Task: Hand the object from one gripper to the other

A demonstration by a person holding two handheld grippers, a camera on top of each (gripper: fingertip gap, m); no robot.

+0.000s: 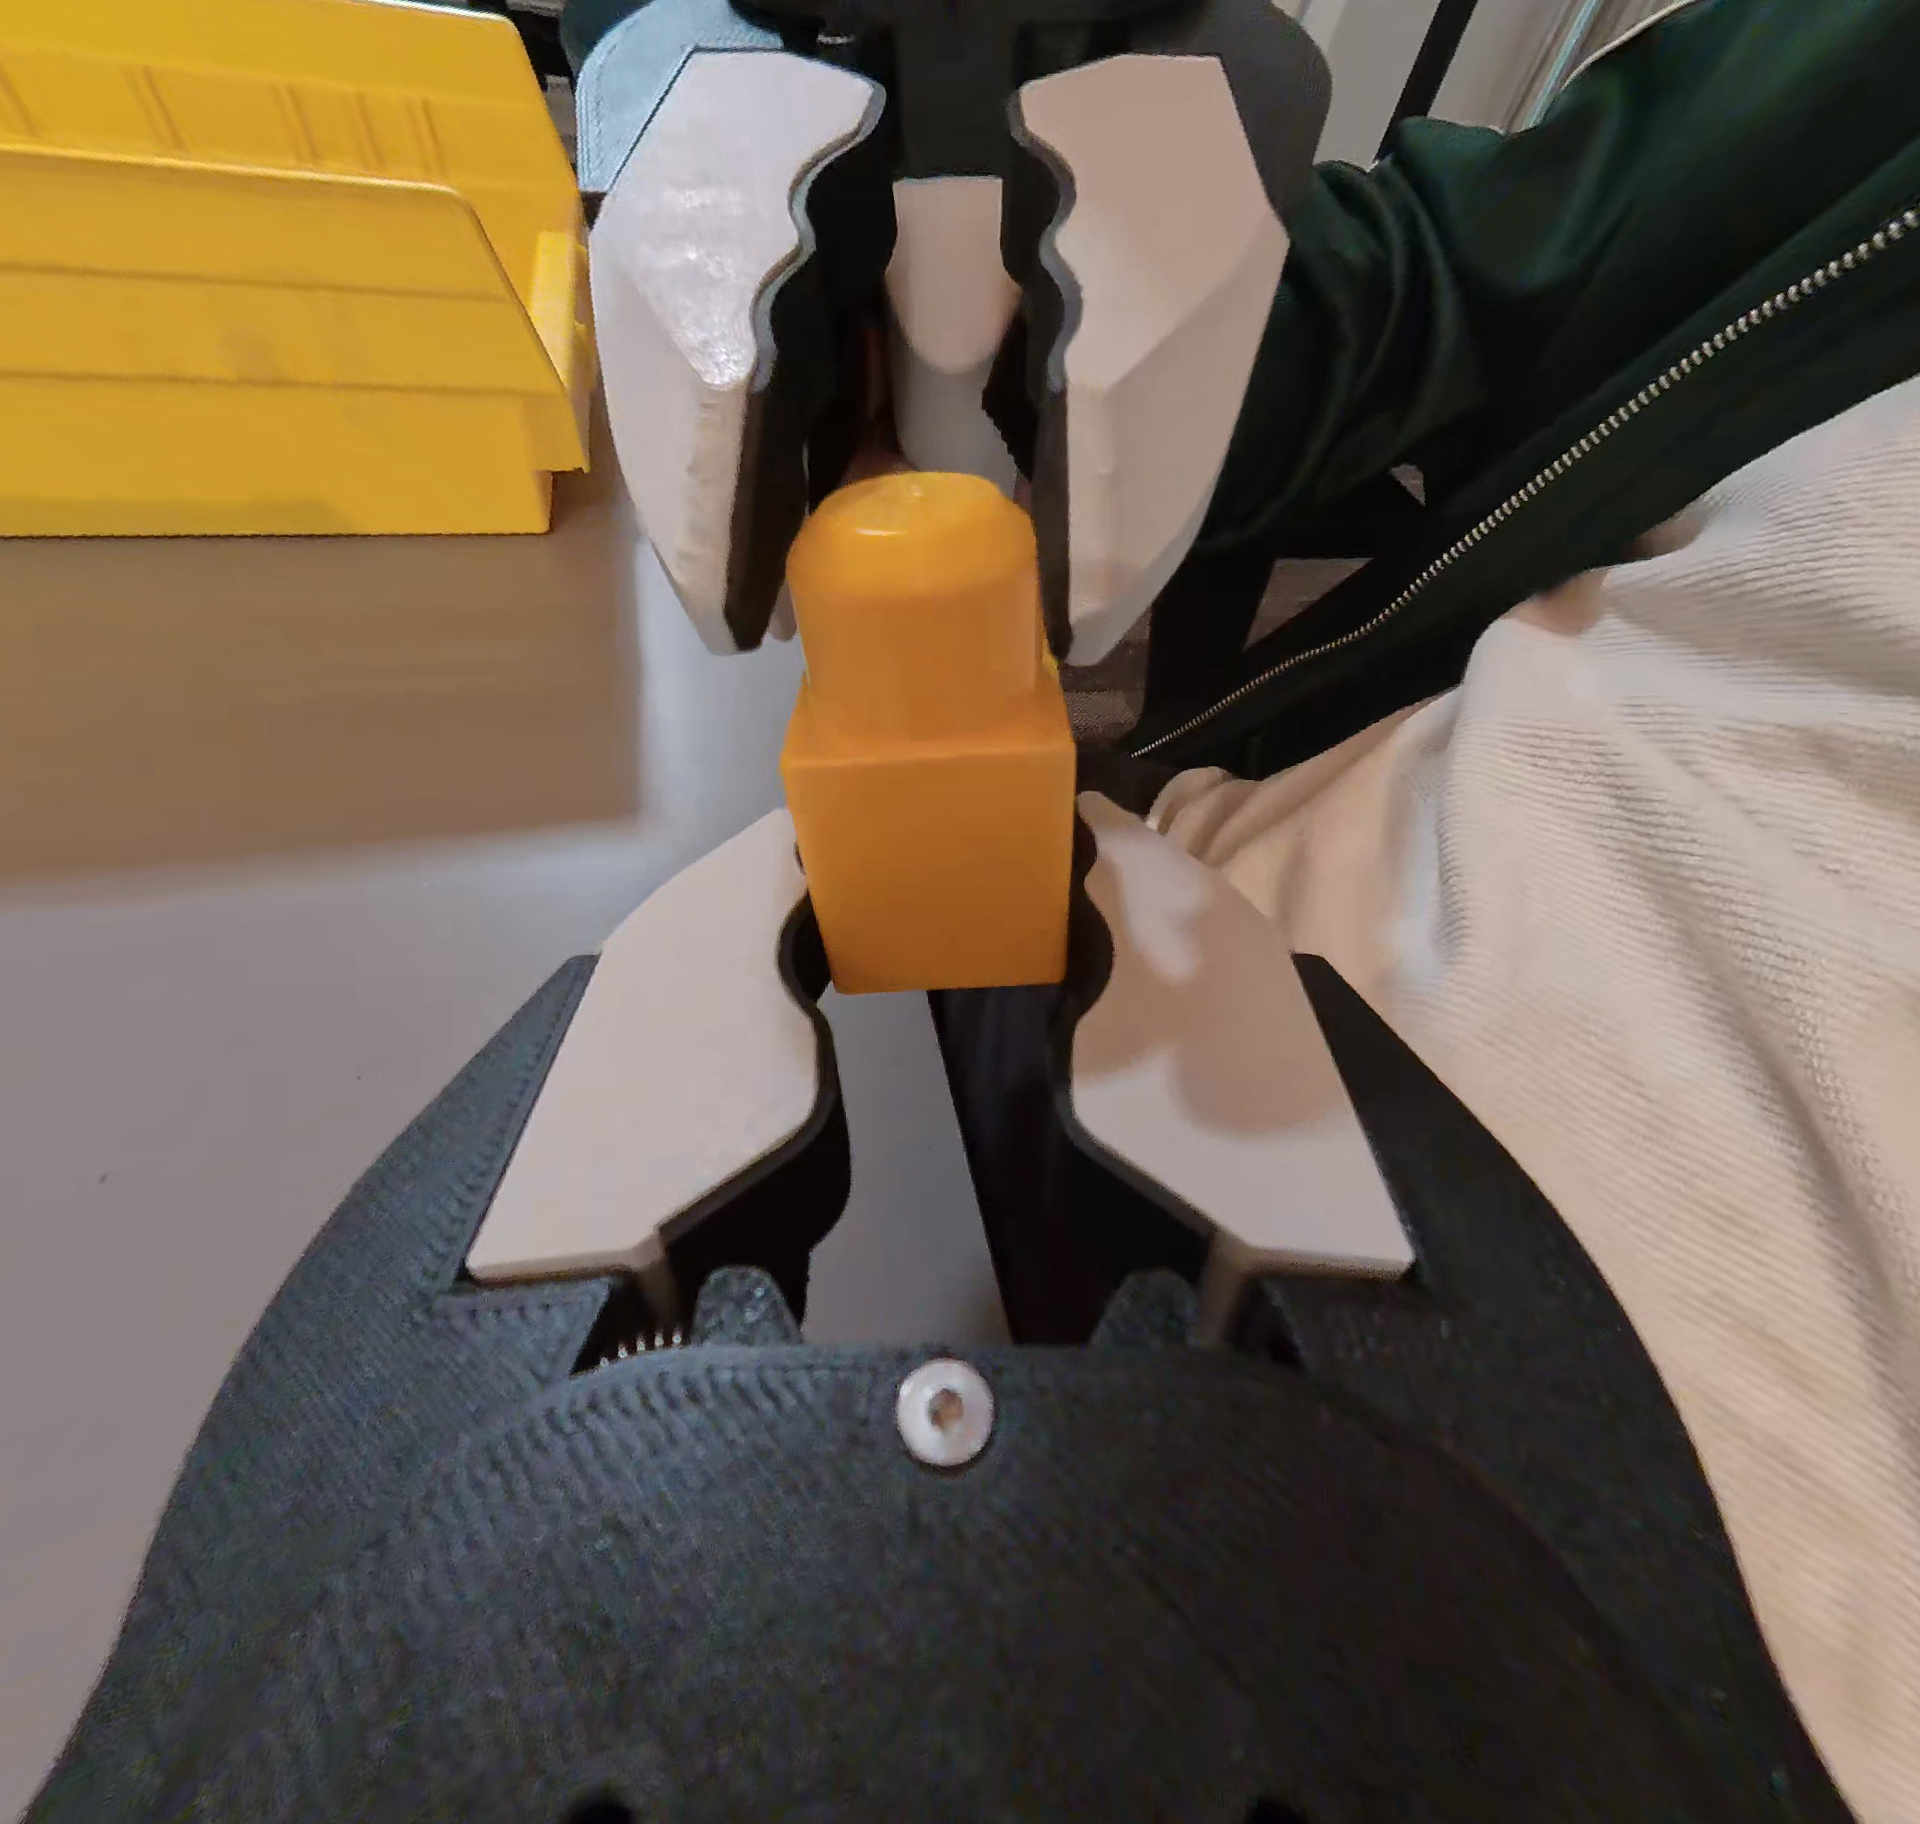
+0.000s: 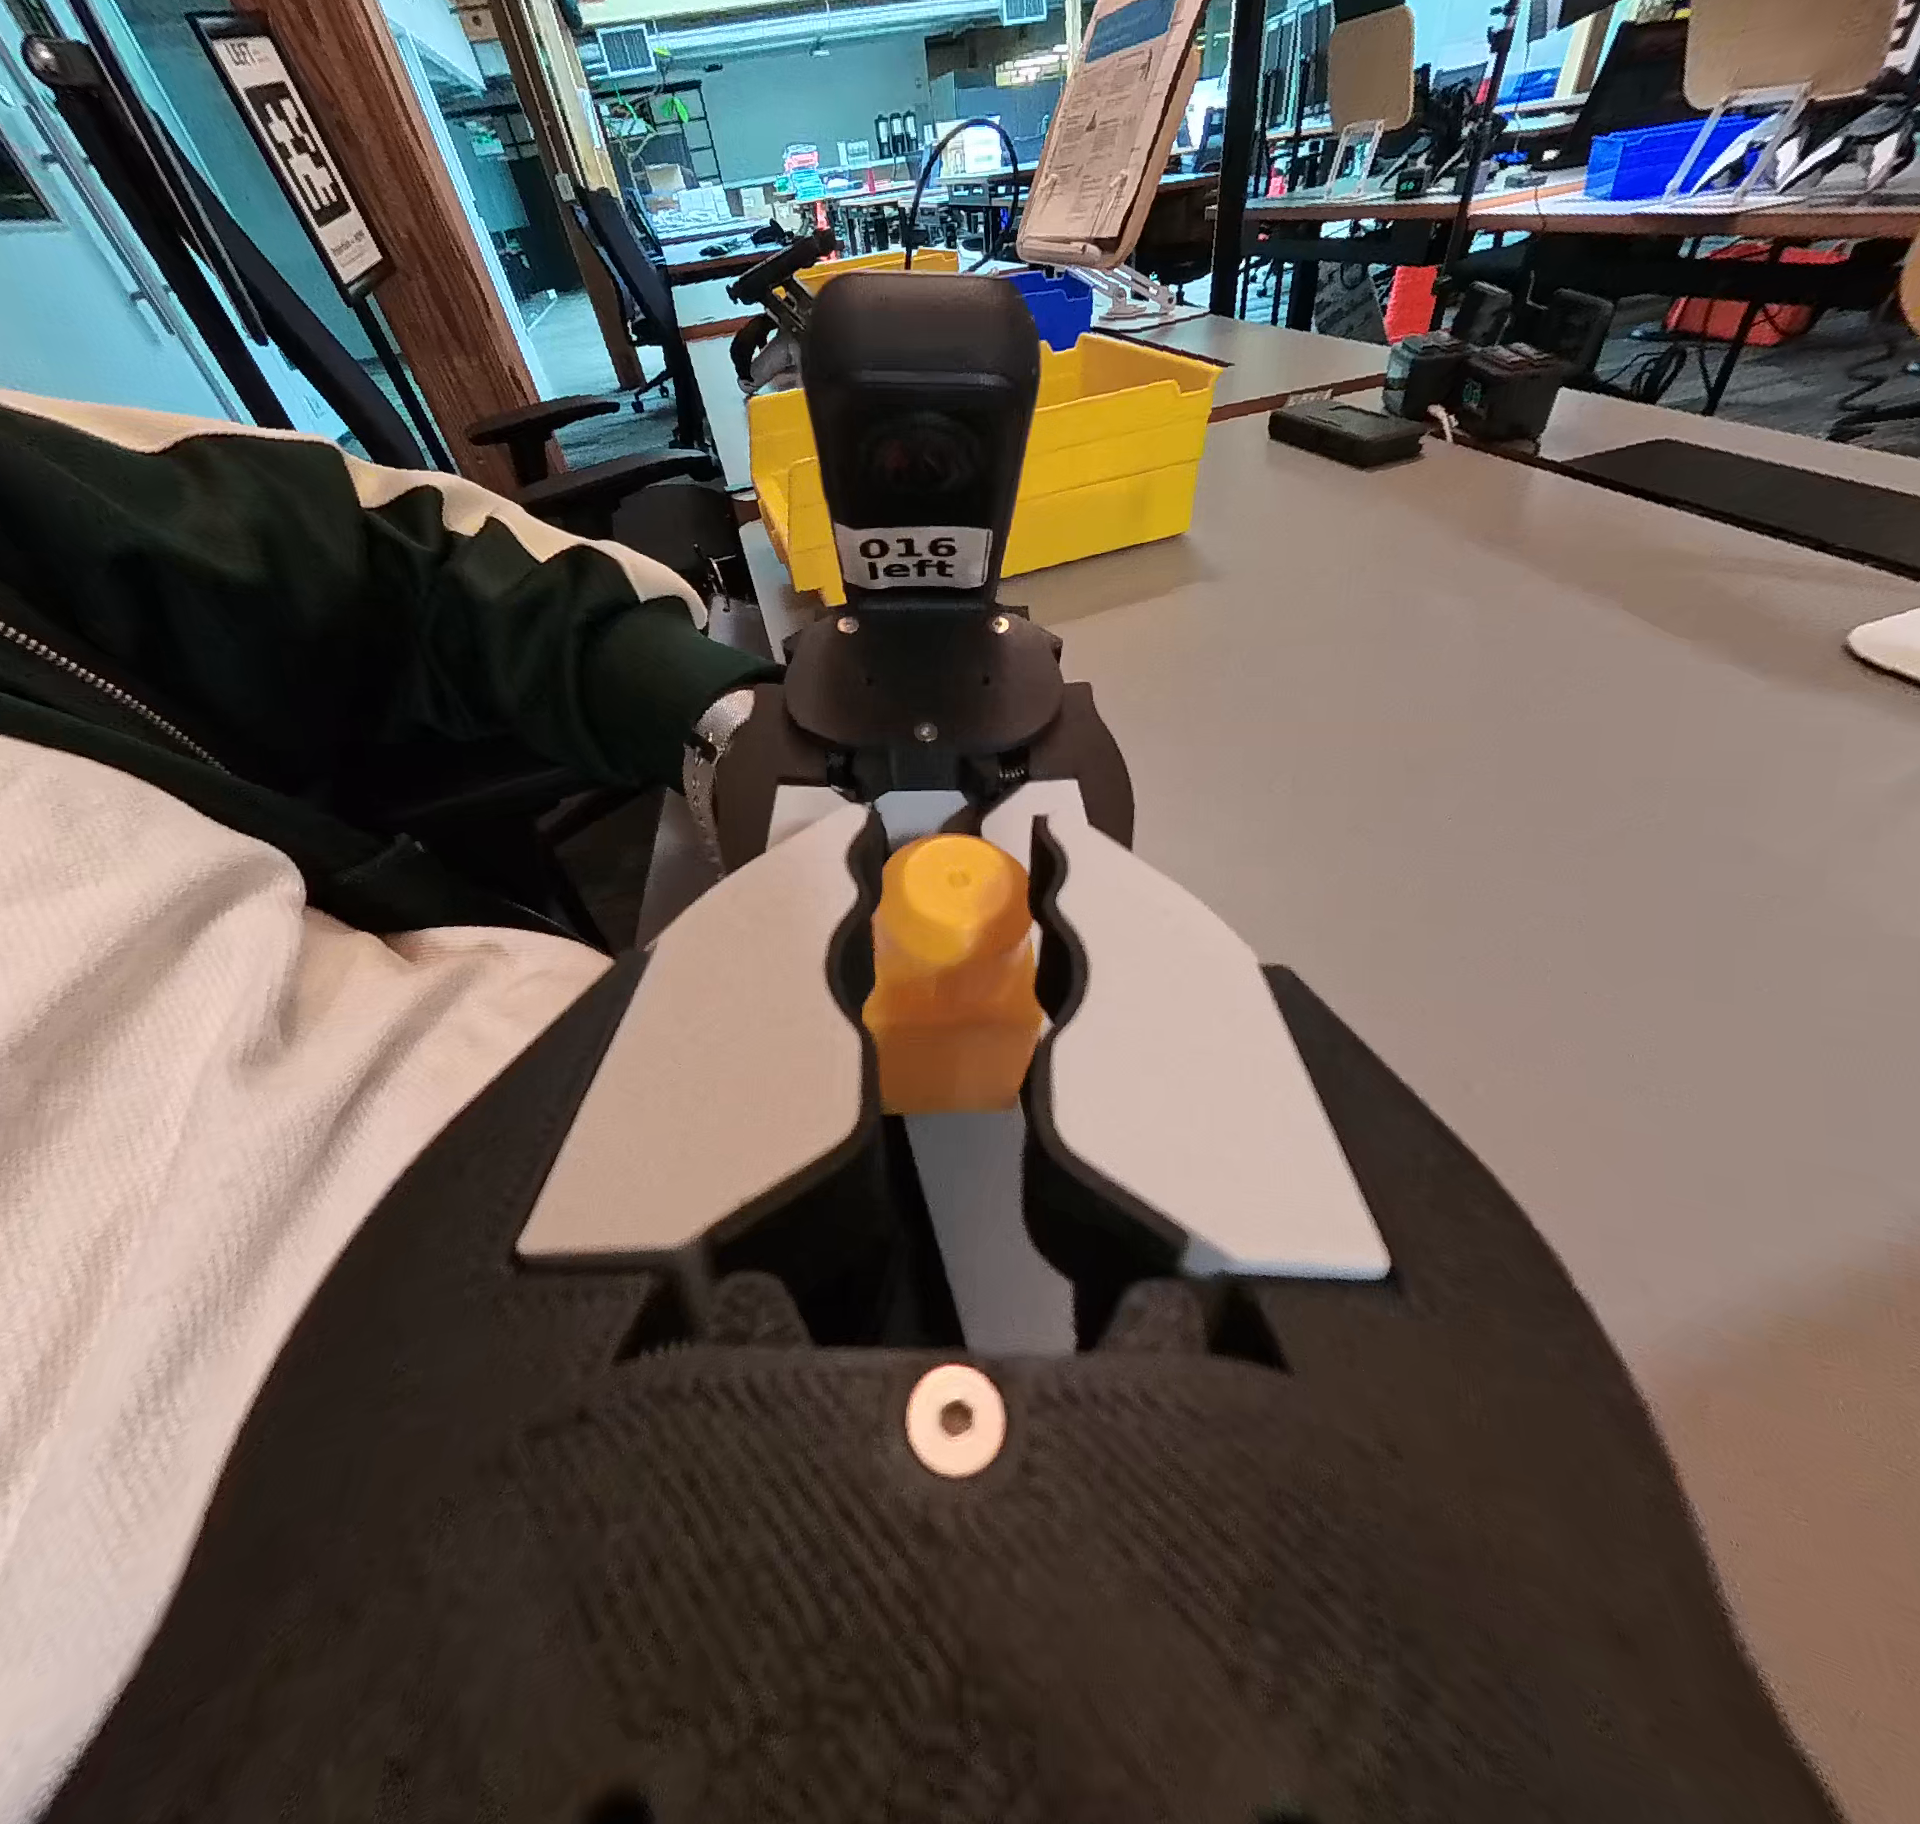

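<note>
Both grippers, L & R, pinch orange block.

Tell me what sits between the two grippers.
An orange block sits between the left gripper and the right gripper, with each gripper's fingers on either side of it. Both wrist views show this.

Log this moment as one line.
phase: mid-handoff | object: orange block | left tool: shut on its square end | right tool: shut on it | release: not yet
</note>
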